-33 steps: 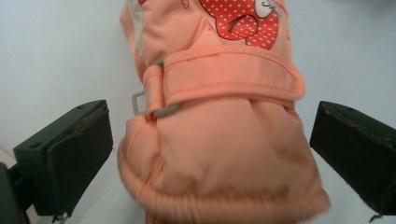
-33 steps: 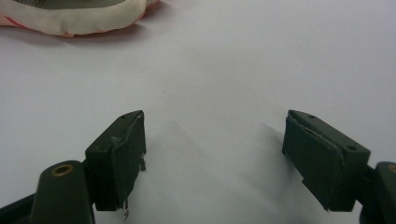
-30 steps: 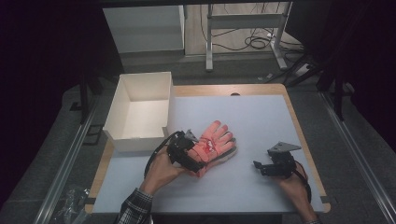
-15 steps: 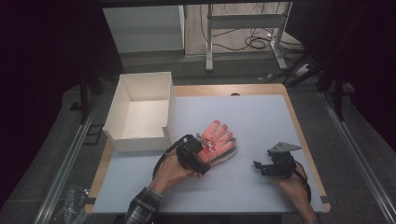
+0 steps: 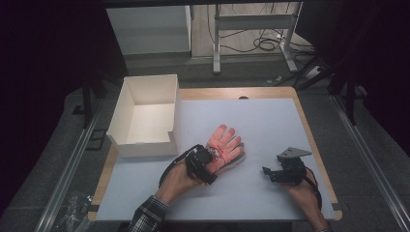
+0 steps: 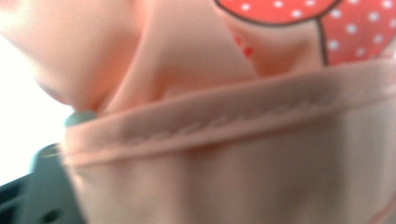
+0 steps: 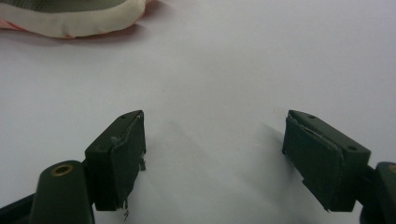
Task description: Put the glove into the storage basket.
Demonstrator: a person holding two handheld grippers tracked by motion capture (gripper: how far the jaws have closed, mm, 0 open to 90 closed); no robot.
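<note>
High view. Your left tool (image 5: 209,163) lay on the wrist end of the pink glove (image 5: 224,144), which rested flat on the pale worktop (image 5: 270,125) near its middle, fingers pointing to the far side. An open white box (image 5: 145,116) stood at the far left of the worktop, just beside the glove and apart from it. Your right tool (image 5: 270,172) rested on the worktop to the right of the glove, well apart from it, with a grey three-cornered plate on top. A plaid sleeve (image 5: 147,215) entered at the near edge behind your left hand (image 5: 176,181).

Left gripper view. The glove (image 6: 224,140) sat right against the camera: you saw its stitched cuff hem running across, blurred, and a red patch with white dots at the far right. The jaws had just been closing, with the cuff fabric between them; the pads themselves were hidden by the cloth, so whether they already pressed on it could not be told.

Right gripper view. Your right tool (image 7: 215,158) stood with its jaws wide apart and bare worktop (image 7: 233,70) between them. The glove's cream edge (image 7: 74,21) lay at the far left, clear of the jaws.
</note>
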